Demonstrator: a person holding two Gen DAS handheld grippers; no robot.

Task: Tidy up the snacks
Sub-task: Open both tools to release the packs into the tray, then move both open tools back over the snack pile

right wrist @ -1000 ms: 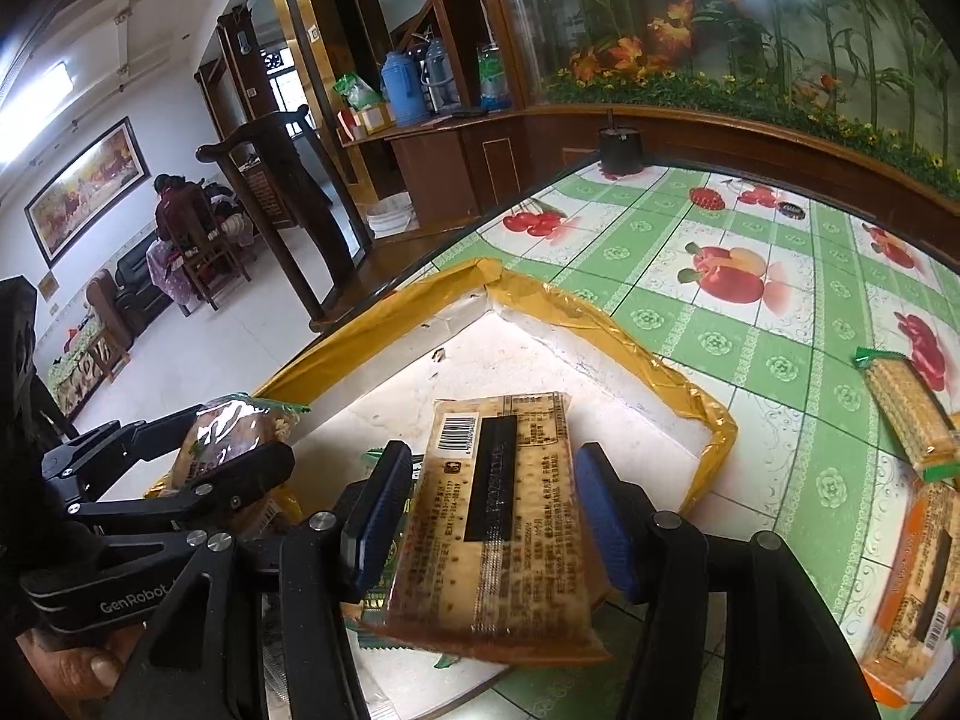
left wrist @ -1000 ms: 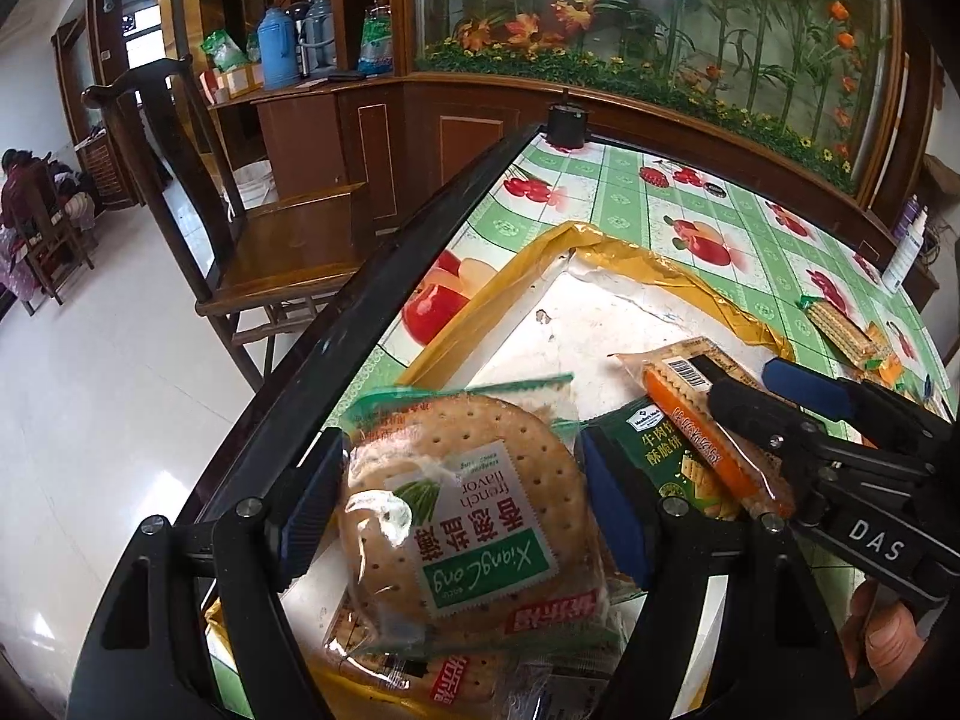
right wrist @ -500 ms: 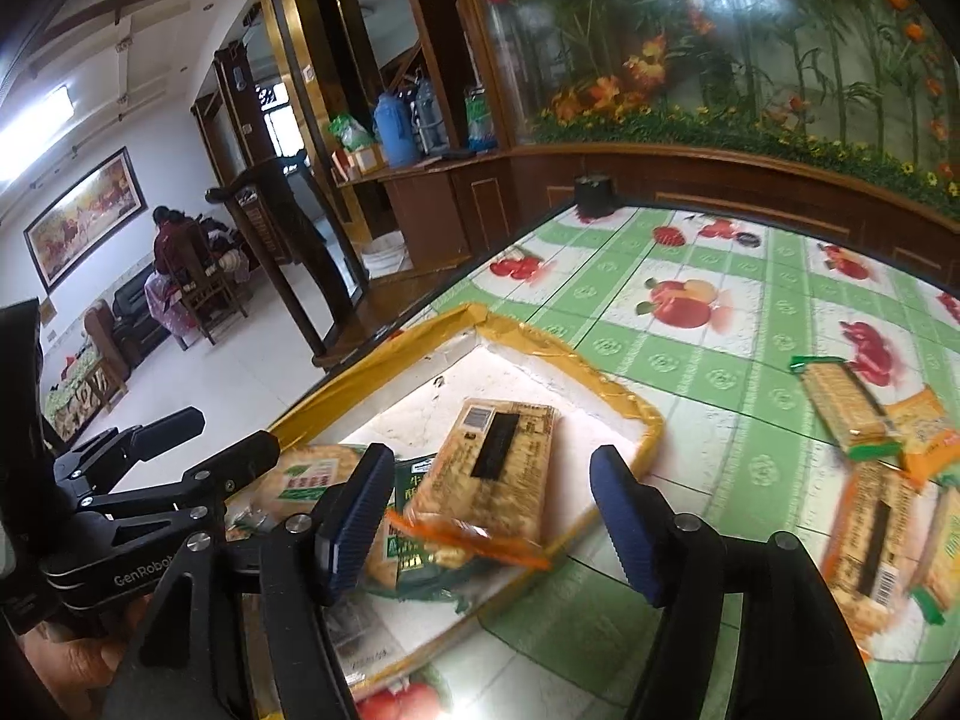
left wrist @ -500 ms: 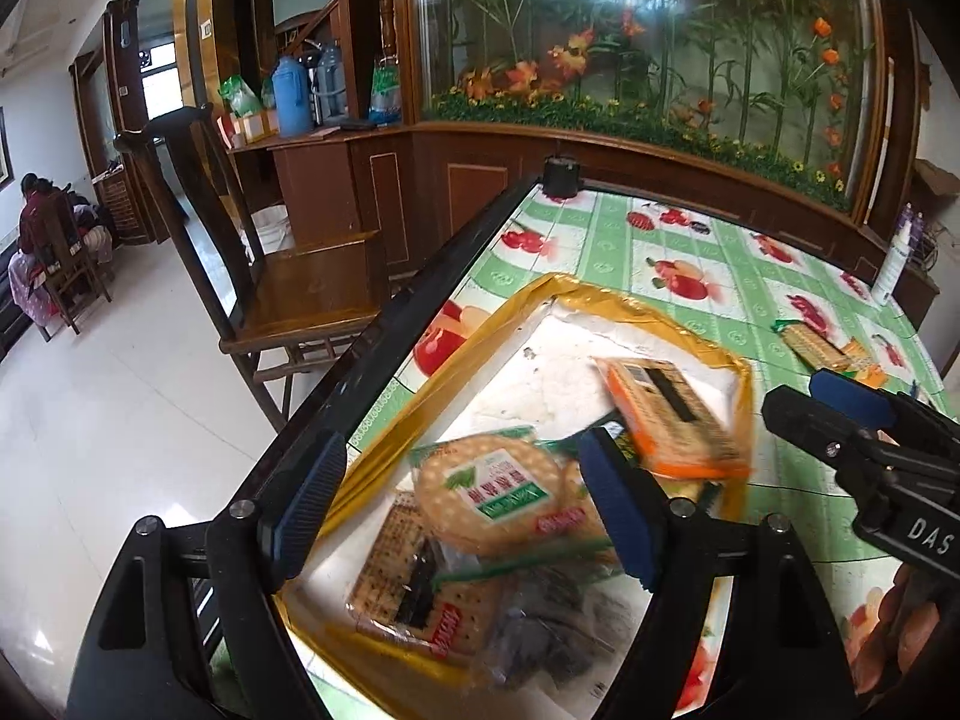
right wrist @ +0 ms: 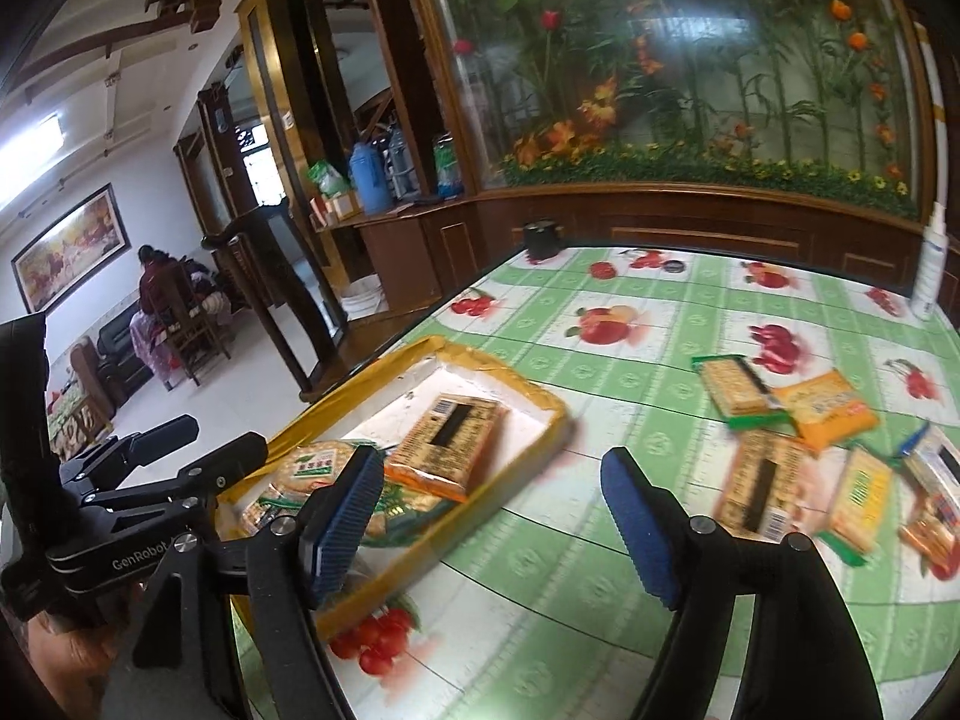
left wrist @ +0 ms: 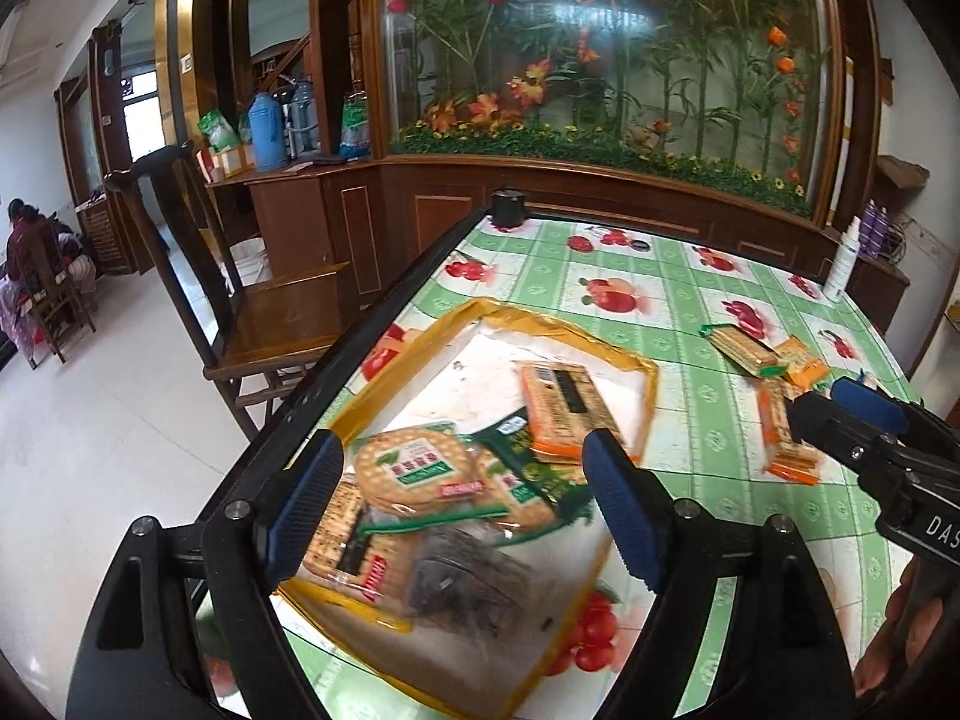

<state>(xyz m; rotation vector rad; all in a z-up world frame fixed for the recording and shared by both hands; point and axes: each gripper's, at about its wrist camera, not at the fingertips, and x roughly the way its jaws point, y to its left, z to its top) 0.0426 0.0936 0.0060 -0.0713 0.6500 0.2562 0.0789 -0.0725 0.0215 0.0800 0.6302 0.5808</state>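
Note:
A yellow-rimmed white tray lies at the table's left edge. In it rest a round cracker pack, a green pack and an orange rectangular cracker pack. My left gripper hovers above the tray's near end, jaws opening, nothing between its pads. My right gripper hangs over the tablecloth just right of the tray, jaws opening and empty. Several loose snack packs lie on the table to the right.
A wooden chair stands left of the table. A black cup sits at the far edge and a white bottle at the far right corner. Behind is a wooden cabinet with a flower panel. A person sits far off at the left.
Both grippers have drawn back and up from the tray and widened. The round cracker pack and the orange pack that were between their jaws now lie in the tray. The right gripper swung rightward.

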